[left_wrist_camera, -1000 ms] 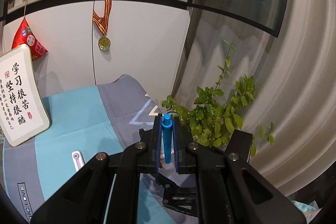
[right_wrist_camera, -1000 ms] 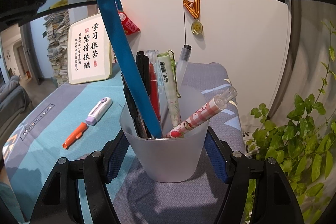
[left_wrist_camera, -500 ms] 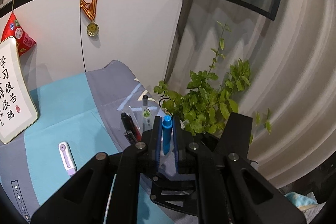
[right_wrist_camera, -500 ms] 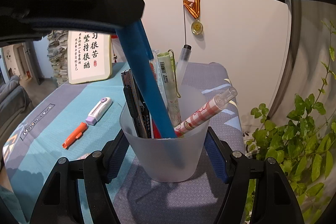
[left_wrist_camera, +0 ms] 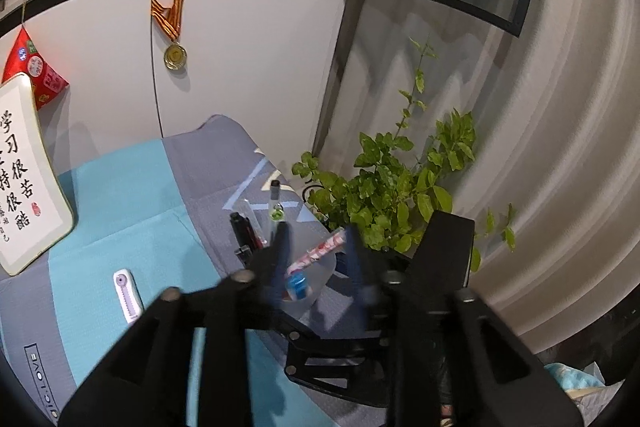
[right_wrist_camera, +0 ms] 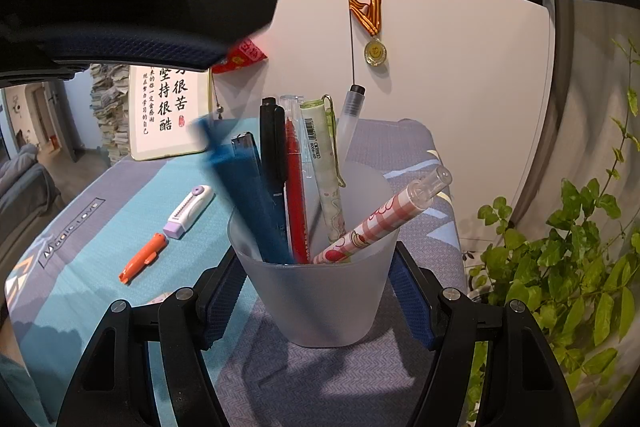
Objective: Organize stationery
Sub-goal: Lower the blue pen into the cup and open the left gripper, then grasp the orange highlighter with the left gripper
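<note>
A frosted plastic cup (right_wrist_camera: pixel 316 299) stands on the blue and grey cloth, and my right gripper (right_wrist_camera: pixel 316 291) is shut on its sides. Several pens stand in it: black, red, a clear one, green, and a pink checked pen (right_wrist_camera: pixel 384 219) leaning right. A blue pen (right_wrist_camera: pixel 250 195), blurred, now rests inside the cup at the left. In the left wrist view my left gripper (left_wrist_camera: pixel 316 243) hovers just above the cup (left_wrist_camera: pixel 316 291), its jaws opening, with the blue pen's top (left_wrist_camera: pixel 296 285) loose between them. One of its fingers (right_wrist_camera: pixel 132 7) fills the upper left of the right wrist view.
A purple and white correction tape (right_wrist_camera: pixel 188 213) and a small orange item (right_wrist_camera: pixel 142 259) lie on the cloth left of the cup. A framed calligraphy board (right_wrist_camera: pixel 164 107) leans at the back. A leafy plant (right_wrist_camera: pixel 560 267) stands past the table's right edge.
The left jaws, shut on the blue pen before, have spread and let it go. The pen has dropped into the cup. The right gripper and cup have not moved.
</note>
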A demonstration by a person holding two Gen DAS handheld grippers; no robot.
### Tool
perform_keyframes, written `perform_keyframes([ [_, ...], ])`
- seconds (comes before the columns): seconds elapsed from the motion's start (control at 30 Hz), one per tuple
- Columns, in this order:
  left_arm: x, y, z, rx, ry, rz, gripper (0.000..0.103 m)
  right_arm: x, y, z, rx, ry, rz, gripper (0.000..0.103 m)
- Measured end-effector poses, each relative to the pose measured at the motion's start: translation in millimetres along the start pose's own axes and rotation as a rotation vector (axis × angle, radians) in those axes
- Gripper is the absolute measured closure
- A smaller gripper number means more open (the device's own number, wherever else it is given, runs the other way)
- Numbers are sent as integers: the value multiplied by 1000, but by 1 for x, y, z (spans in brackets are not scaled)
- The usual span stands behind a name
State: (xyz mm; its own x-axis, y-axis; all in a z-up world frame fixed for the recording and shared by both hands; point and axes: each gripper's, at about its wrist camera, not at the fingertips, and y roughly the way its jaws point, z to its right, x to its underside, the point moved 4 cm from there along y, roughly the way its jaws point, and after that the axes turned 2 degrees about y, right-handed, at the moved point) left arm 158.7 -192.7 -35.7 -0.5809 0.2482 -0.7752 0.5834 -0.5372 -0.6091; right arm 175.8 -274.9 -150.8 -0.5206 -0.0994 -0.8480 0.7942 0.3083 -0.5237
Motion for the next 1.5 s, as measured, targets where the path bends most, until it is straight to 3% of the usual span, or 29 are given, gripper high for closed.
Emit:
perform_keyframes([
  [0.27,-1,-24,-21,-57,-15,47,67,1,1,-2,1,-2,-1,31],
  [0.4,11,-37,-46,-131,-26,46,67,1,1,-1,1,-2,-1,31],
  [0.57,36,-44,-88,-243,-75,5,67,1,1,-1,1,-1,-1,31],
  [0.7,67,-33,-122,-301,-163,-88,67,1,1,-1,1,-1,-1,31],
  [0.87,94,-8,-135,-316,-200,-197,67,1,1,-1,1,-1,-1,31],
  [1.07,115,13,-143,-325,-210,-274,67,1,2,1,-2,3,-4,31],
  [1.5,121,36,-149,-333,-208,-315,69,1,2,1,-2,3,-4,31],
])
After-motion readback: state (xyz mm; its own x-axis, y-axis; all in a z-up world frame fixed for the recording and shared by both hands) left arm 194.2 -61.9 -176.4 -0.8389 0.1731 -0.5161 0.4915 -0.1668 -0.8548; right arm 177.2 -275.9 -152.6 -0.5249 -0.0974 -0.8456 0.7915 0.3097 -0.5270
